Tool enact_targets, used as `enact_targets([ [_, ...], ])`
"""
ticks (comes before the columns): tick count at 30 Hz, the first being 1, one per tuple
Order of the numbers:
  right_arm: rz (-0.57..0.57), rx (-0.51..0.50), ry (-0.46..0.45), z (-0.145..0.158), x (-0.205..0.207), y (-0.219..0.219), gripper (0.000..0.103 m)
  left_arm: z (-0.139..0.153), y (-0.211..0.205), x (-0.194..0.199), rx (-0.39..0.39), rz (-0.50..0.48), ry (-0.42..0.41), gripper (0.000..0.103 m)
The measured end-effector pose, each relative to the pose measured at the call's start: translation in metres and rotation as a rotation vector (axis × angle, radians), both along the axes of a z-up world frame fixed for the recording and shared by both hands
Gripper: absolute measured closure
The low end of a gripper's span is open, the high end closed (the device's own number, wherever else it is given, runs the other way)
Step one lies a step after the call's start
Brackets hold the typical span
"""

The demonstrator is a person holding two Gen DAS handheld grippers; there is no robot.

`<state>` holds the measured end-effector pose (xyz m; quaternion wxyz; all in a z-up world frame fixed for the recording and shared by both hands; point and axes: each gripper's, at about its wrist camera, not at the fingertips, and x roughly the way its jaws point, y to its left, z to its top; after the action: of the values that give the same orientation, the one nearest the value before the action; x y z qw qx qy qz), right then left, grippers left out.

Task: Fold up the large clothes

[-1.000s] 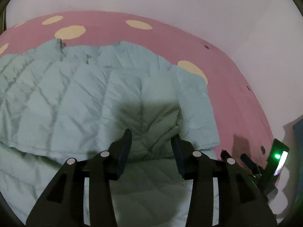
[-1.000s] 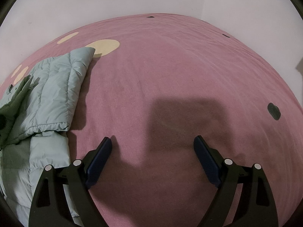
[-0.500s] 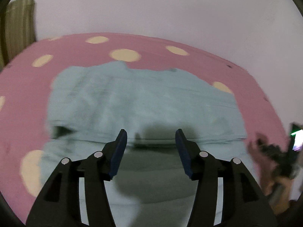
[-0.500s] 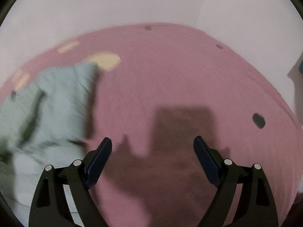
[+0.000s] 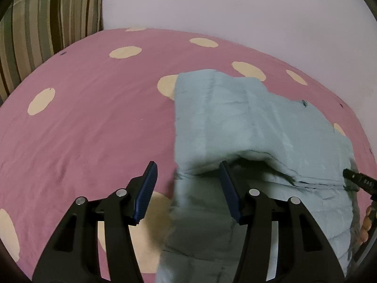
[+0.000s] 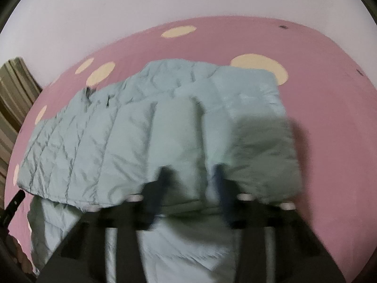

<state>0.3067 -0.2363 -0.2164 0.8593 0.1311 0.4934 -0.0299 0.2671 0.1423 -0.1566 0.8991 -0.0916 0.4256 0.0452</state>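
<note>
Jacket [image 5: 254,127]: pale blue-green quilted puffer, lying on the bed [image 5: 89,118], already doubled over once so 1 layer lies on another.
Bed: pink cover with cream dots; a striped cushion [image 5: 47,16] stands at its far left corner against the wall.
Left gripper [image 5: 187,188]: jaws apart and holding nothing; the jacket's left edge lies under the gap, and the right pad sits in front of the raised fold.
Right gripper [image 6: 192,188]: blurred; its jaws have just been closing and now stand narrow, with the near edge of the top layer bunched between them. Whether the pads already press on the cloth I cannot tell.
Handling: judged light, soft and puffy; it should compress under a pinch, spring back and sag between 2 holds. The smooth shell looks slippery, so a shallow pinch may slide off.
Where to grip: at a stitched hem or seam near each end of the folded edge, catching all layers.
Risk: lifting by 1 layer alone would likely let the fold open.
</note>
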Motion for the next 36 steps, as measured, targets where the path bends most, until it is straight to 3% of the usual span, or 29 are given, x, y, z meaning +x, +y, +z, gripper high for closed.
enact_targets([
  [4,-0.034,-0.041,-0.034,0.011,-0.004,-0.008,0.090,0.008,0.007,0.003,-0.065,-0.013,-0.033,0.046],
  [10,-0.080,-0.125,0.013,-0.006,0.001,-0.035,0.095,-0.003,-0.012,0.032,-0.027,-0.046,-0.015,0.044],
  [12,-0.080,-0.122,0.030,-0.014,0.003,-0.039,0.096,-0.018,-0.016,0.043,0.004,-0.043,0.045,0.044],
  [13,-0.083,-0.111,0.021,-0.012,0.001,-0.041,0.096,-0.023,-0.015,0.045,-0.015,-0.042,0.063,0.044],
  [16,-0.094,-0.037,-0.021,0.000,-0.001,-0.043,0.094,-0.020,-0.010,0.039,-0.064,-0.033,0.041,0.044],
  [18,-0.096,0.007,-0.056,0.009,-0.001,-0.042,0.084,-0.015,-0.007,0.035,-0.080,-0.031,0.022,0.044],
  [20,-0.098,0.024,-0.085,0.016,-0.001,-0.037,0.052,-0.010,-0.003,0.032,-0.081,-0.022,0.006,0.044],
  [24,-0.071,0.025,-0.084,0.014,0.010,-0.022,0.049,-0.008,0.005,0.029,-0.072,-0.008,0.005,0.044],
  [25,-0.057,0.015,-0.069,0.011,0.014,-0.018,0.051,-0.008,0.006,0.031,-0.072,-0.005,0.008,0.043],
  [28,-0.003,-0.041,-0.013,-0.003,0.023,-0.003,0.094,-0.006,0.008,0.033,-0.080,-0.003,0.012,0.044],
  [32,-0.014,-0.133,-0.060,0.006,0.015,-0.003,0.098,-0.004,-0.001,0.039,-0.031,-0.028,-0.002,0.043],
  [36,-0.027,-0.166,-0.017,-0.007,0.018,-0.016,0.098,-0.024,-0.013,0.055,0.039,-0.049,0.064,0.043],
])
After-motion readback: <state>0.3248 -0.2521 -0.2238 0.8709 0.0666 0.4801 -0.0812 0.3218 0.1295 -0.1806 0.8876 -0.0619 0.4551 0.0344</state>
